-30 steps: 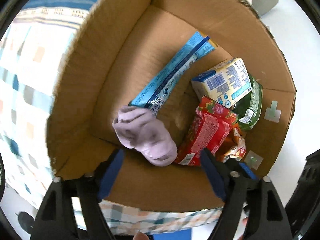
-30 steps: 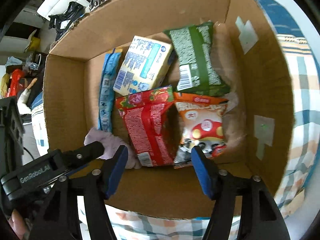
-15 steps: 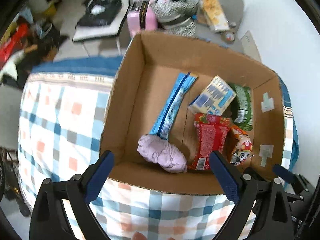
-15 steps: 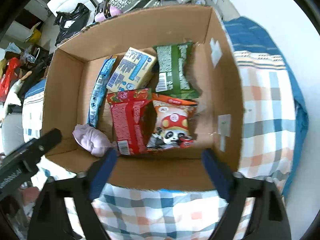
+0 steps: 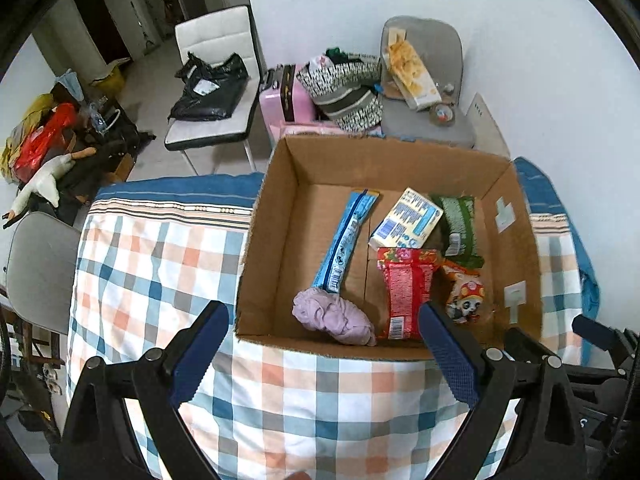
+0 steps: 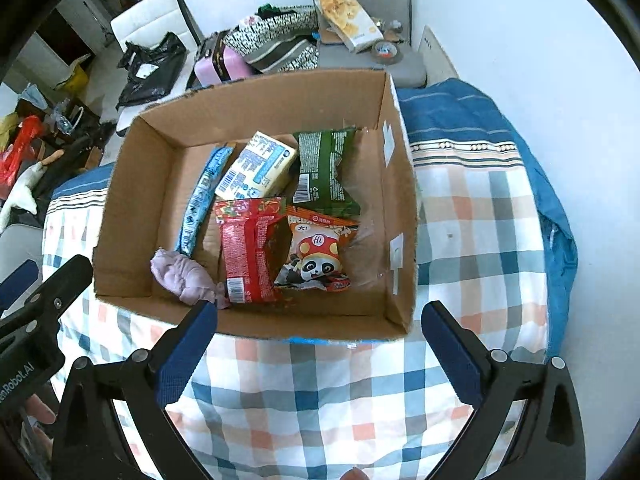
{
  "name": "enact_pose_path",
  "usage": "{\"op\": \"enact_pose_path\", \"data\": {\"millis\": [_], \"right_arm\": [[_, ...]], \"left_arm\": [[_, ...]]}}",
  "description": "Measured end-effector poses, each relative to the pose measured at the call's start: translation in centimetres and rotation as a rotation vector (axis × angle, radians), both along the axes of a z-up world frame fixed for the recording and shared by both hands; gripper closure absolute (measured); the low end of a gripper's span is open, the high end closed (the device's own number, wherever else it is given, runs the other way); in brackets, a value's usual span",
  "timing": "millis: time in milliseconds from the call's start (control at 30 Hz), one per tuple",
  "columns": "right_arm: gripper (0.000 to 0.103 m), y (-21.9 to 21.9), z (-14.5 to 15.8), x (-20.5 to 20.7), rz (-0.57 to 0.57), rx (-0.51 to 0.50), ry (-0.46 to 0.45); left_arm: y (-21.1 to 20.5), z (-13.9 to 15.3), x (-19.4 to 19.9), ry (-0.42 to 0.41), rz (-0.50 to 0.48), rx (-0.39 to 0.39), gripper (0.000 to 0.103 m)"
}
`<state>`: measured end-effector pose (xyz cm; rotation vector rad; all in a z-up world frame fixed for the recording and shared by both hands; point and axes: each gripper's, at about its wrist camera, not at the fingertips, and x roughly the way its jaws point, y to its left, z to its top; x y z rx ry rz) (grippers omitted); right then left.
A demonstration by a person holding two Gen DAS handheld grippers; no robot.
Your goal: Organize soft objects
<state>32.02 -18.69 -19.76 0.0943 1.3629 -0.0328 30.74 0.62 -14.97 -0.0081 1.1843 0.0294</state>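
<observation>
1. Six soft things lie in the open brown cardboard box (image 5: 516,248), which sits ahead of both grippers on the checked blue, orange and white cloth (image 5: 160,264). Closest to the tools is the crumpled lilac fabric bundle (image 5: 334,316), tucked against the near wall and touching the lower end of the long blue snack sleeve (image 5: 346,236).
2. Beyond and to the right of the bundle stand the red foil packet (image 6: 250,250) and the orange panda-print pouch (image 6: 318,258), side by side; farther off are the pale yellow carton with blue print (image 6: 256,168) and the green snack bag (image 6: 322,172).
3. The left gripper (image 5: 324,354) hangs above the cloth just short of the box's near wall, blue pads spread wide, holding nothing.
4. The right gripper (image 6: 320,350) is likewise spread and empty, short of the near wall; the box's right part, ahead of it, shows bare floor.
5. The sorting seems almost done. If the bundle needs tidying, come down from above, clear of the near wall, and pinch its bulk, not a loose fold, so it lifts whole.
6. Keep the pads off the blue sleeve, which could drag along.
</observation>
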Motion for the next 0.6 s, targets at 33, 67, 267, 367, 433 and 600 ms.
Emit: {"op": "enact_pose_path", "data": {"millis": [33, 67, 267, 367, 433, 600], "right_arm": [[0.0, -0.1, 0.7, -0.5, -0.002, 0.005, -0.012], [0.0, 0.0, 1.2, -0.9, -0.001, 0.007, -0.021], [0.0, -0.3, 6.8, -5.4, 0.005, 0.027, -0.122], [0.0, -0.2, 10.3, -8.3, 0.018, 0.026, -0.185], [0.0, -0.2, 12.4, -10.2, 0.022, 0.026, -0.224], [0.0, -0.1, 16.8, -14.1, 0.023, 0.028, -0.301]], "left_arm": [[0.0, 0.5, -0.4, -0.008, 0.002, -0.004, 0.006], [0.0, 1.2, -0.9, -0.021, 0.002, -0.004, 0.006], [-0.3, 7.2, -5.8, -0.111, -0.007, -0.009, 0.006], [-0.2, 10.0, -8.4, -0.149, -0.009, -0.005, 0.006], [-0.1, 11.6, -10.1, -0.173, -0.007, -0.004, 0.006], [0.1, 14.7, -13.3, -0.201, -0.007, -0.004, 0.006]]}}
